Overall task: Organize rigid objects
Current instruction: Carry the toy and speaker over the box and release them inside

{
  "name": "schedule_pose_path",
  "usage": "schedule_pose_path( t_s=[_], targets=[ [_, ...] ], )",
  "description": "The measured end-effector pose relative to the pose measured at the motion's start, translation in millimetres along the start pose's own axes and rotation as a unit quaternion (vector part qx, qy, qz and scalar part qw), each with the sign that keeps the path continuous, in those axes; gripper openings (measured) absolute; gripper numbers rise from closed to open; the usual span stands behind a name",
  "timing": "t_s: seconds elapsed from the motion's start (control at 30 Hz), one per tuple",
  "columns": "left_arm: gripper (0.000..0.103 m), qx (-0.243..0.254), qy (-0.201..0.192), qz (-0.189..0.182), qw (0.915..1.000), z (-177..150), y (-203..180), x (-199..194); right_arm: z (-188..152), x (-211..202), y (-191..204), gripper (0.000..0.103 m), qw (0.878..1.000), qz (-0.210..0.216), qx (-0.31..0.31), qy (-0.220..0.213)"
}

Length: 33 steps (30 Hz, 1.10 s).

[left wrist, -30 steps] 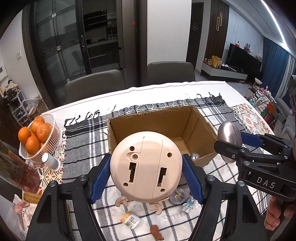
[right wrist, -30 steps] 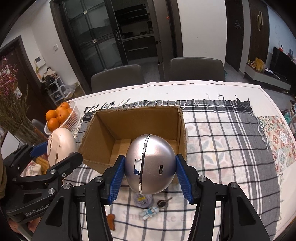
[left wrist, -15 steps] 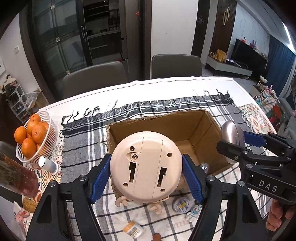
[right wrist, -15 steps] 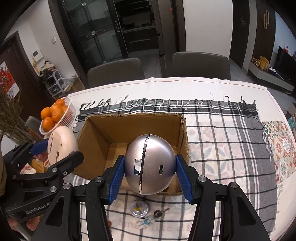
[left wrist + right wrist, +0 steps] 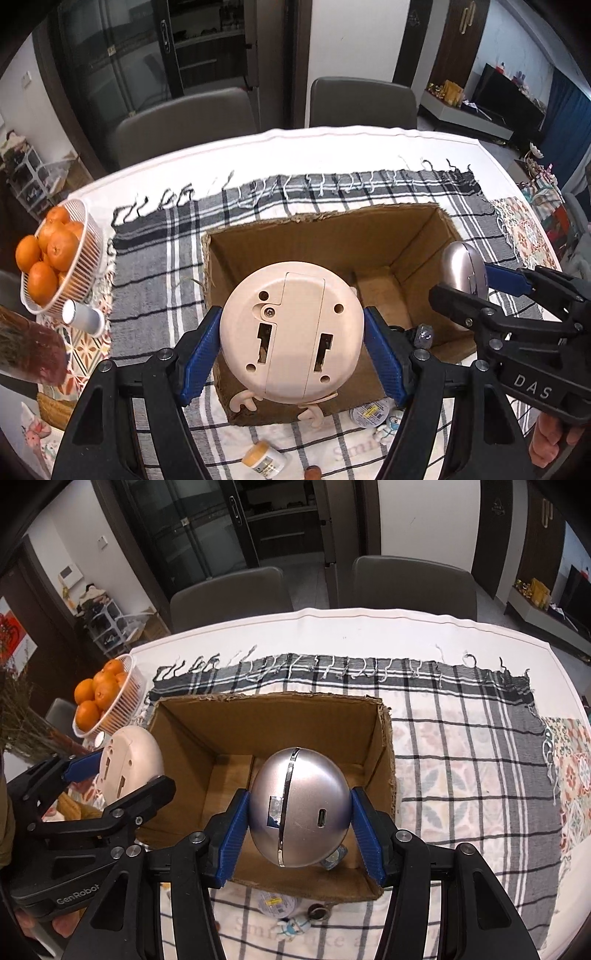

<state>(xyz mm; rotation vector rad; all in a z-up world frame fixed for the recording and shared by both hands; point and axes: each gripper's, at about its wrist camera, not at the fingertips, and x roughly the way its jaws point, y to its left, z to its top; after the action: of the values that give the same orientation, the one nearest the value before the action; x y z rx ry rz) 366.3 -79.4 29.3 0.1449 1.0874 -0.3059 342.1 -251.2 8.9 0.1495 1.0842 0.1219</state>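
My left gripper (image 5: 291, 354) is shut on a round cream toy (image 5: 291, 328) with small feet, held above the near left part of an open cardboard box (image 5: 332, 236). My right gripper (image 5: 299, 830) is shut on a silver egg-shaped device (image 5: 300, 806), held over the near right part of the same box (image 5: 266, 716). Each gripper shows in the other's view: the silver device (image 5: 463, 269) at right, the cream toy (image 5: 129, 766) at left. A small clear item (image 5: 423, 334) lies inside the box.
The box stands on a plaid cloth (image 5: 461, 738) on a white table. A white basket of oranges (image 5: 55, 254) and a small white cylinder (image 5: 83, 317) are at the left. Small items lie in front of the box: a round tin (image 5: 275, 901), a figurine (image 5: 293, 926), a small jar (image 5: 264, 459). Two chairs stand behind the table.
Both grippers have moved forward and up with their objects, from in front of the box to over its near edge. The grips have not changed.
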Motion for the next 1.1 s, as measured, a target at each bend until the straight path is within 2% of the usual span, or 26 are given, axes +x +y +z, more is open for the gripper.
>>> schedule_pose_path(
  t_s=[0.4,0.57,0.9,1.1],
  targets=[
    [0.074,-0.002,0.04,0.007,0.9992,-5,0,36,-1,35,-6,0.055,0.999,-0.005,-0.009,0.043],
    [0.073,0.002,0.036,0.013,0.9993,-8,-3,39,-5,45,-8,0.055,0.998,-0.008,-0.012,0.059],
    [0.077,-0.008,0.034,0.012,0.9993,-9,-2,34,-5,43,-9,0.056,0.998,-0.01,-0.01,0.06],
    [0.078,-0.003,0.023,0.01,0.9997,-15,-4,22,-10,31,-6,0.057,0.999,-0.012,-0.015,0.044]
  ],
)
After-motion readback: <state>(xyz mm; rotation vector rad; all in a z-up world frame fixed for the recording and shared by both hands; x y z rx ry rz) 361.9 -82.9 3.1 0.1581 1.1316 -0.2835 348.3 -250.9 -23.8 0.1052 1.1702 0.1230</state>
